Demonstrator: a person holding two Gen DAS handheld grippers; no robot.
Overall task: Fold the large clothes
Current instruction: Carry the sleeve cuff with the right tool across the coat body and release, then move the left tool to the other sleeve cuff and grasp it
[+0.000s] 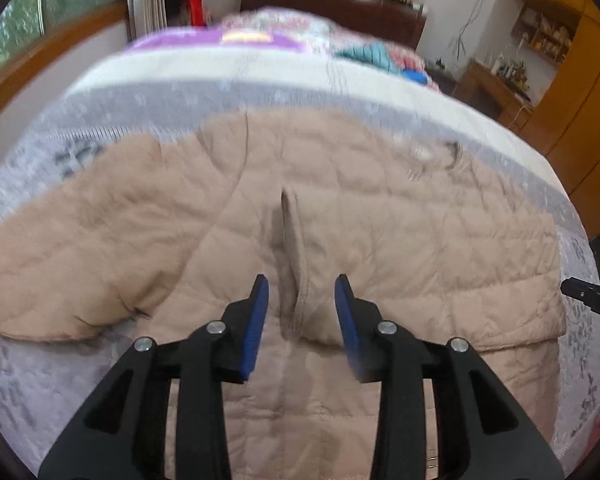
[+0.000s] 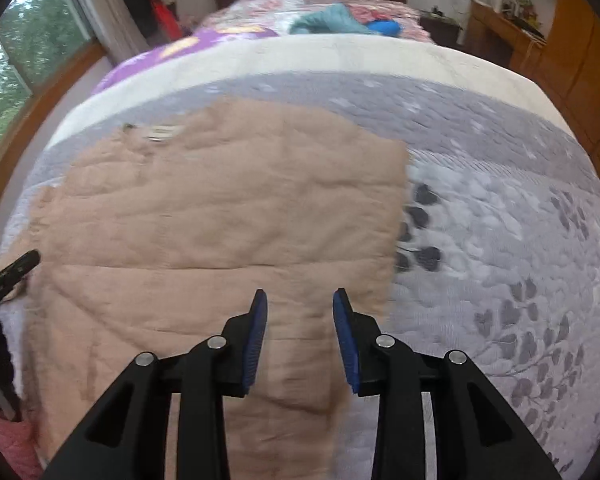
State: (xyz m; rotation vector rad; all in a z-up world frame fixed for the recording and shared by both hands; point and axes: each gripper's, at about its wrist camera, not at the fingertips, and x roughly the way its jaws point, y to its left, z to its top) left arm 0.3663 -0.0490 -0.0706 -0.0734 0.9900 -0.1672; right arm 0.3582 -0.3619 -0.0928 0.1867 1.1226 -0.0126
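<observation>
- Quilted beige jacket [image 1: 340, 208] lies spread flat on the bed [image 2: 500, 208], over a grey-and-white leaf-patterned coverlet, one sleeve [image 1: 80, 232] thrown out to the side.
- Left tongs [image 1: 302, 280] hover above the jacket's lower middle, right over a raised seam or opening [image 1: 292, 240] in the fabric; the blue pads stand partly apart with only air between them, holding nothing.
- Right tongs [image 2: 300, 296] hang over the jacket's near corner, close to its straight side edge [image 2: 400, 216]; their gap is about the same, also empty.
- From where I stand, the fold looks not yet begun: the body of the garment is flat, no edge lifted.
- Risk one: puffy padding is thick, and a narrow gap like this may pinch only the top layer, so the lower layer stays behind and the fold comes out lopsided.
- Risk two: the left tongs sit over the middle rather than an edge, so a grab there would bunch the fabric into a ridge.
- Risk three: the coverlet lies directly beneath, and a deep bite at the hem could catch it too and drag it along.
- Risk four: the loose sleeve may trail and end up crumpled inside the fold if not tucked first.
- Both views are smeared, so exact contact with the cloth is hard to judge.
</observation>
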